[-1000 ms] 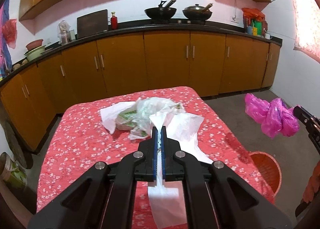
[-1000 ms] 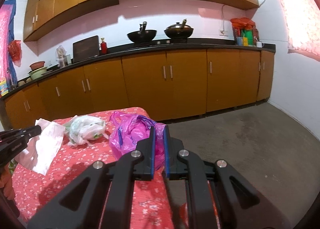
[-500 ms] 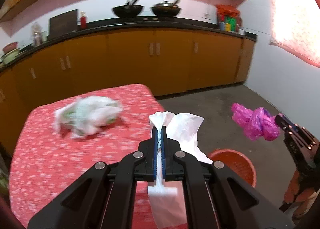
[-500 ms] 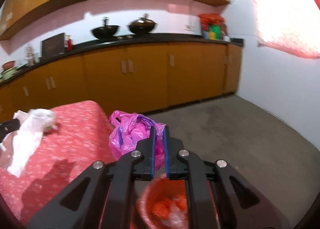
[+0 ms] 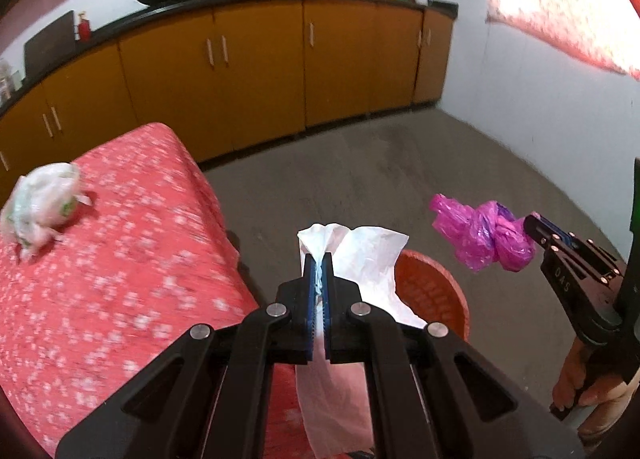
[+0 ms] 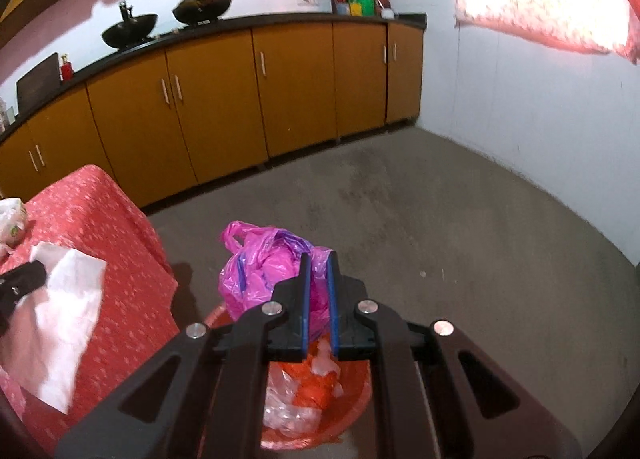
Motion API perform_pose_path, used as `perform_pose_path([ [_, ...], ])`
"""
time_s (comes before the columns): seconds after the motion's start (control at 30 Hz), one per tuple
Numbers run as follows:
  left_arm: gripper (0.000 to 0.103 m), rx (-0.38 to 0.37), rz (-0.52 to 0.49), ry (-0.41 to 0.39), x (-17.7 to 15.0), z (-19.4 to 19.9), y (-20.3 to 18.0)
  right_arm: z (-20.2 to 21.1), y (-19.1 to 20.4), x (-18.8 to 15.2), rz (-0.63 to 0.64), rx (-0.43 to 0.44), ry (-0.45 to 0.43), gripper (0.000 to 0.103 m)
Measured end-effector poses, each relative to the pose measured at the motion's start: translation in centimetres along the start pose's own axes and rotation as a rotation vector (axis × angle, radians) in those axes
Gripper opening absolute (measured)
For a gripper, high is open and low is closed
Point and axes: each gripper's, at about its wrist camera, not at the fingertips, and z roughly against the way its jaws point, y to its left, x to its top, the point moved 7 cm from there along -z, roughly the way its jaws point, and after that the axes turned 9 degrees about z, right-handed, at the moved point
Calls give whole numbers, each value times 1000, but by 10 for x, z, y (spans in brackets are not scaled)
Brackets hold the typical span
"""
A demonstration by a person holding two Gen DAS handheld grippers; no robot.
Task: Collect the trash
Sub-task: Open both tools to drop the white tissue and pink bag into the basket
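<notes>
Carrying two pieces of trash toward an orange bin (image 6: 352, 387) on the kitchen floor, a person is working a hand-held gripper in each hand. The left gripper (image 5: 318, 259) is clamped on a white sheet (image 5: 360, 255), its blue pads pressed together on the thin material so the rest is hanging loose below the fingers. The right gripper (image 6: 318, 259) is pinching a crumpled pink bag (image 6: 264, 263), jaws nearly together on a fold of plastic. Both tools are pointing downward, apparently so each load can drop straight down once the jaws part.

In the right wrist view the bin is sitting directly beneath the pink bag, with clear plastic and orange scraps already lying inside. In the left wrist view the bin's rim (image 5: 436, 287) is showing just behind the white sheet, at the near right of a table (image 5: 120, 279) covered in red floral cloth. The sheet appears to be hanging at the table's edge rather than over the bin's mouth.

Far left on the table, one white bundle (image 5: 42, 203) is waiting uncollected. Judging by that, the job looks partly done, with both held pieces close to release.
</notes>
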Motion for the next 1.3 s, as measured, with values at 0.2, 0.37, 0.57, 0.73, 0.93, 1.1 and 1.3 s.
perform_pose_path([
  [0.2, 3, 2, -23, 79, -13, -33, -23, -27, -4, -19, -6, 15, 59, 9],
  [0.37, 3, 17, -40, 123, -21, -55, -36, -42, -4, -31, -12, 29, 94, 9],
  [0.57, 3, 32, -45, 175, -28, -79, -47, -59, -2, -37, -17, 48, 120, 9],
  [0.73, 3, 34, -43, 212, -31, -94, -53, -73, 0, -39, -40, 91, 142, 14],
  [0.93, 6, 4, -17, 253, -32, -108, -53, -81, 0, -46, -66, 127, 161, 17],
  [1.1, 8, -14, -5, 266, -34, -113, -55, -79, -4, -51, -81, 121, 167, 20],
  [1.3, 27, -12, 4, 253, -32, -111, -56, -73, -12, -48, -97, 96, 153, 20],
])
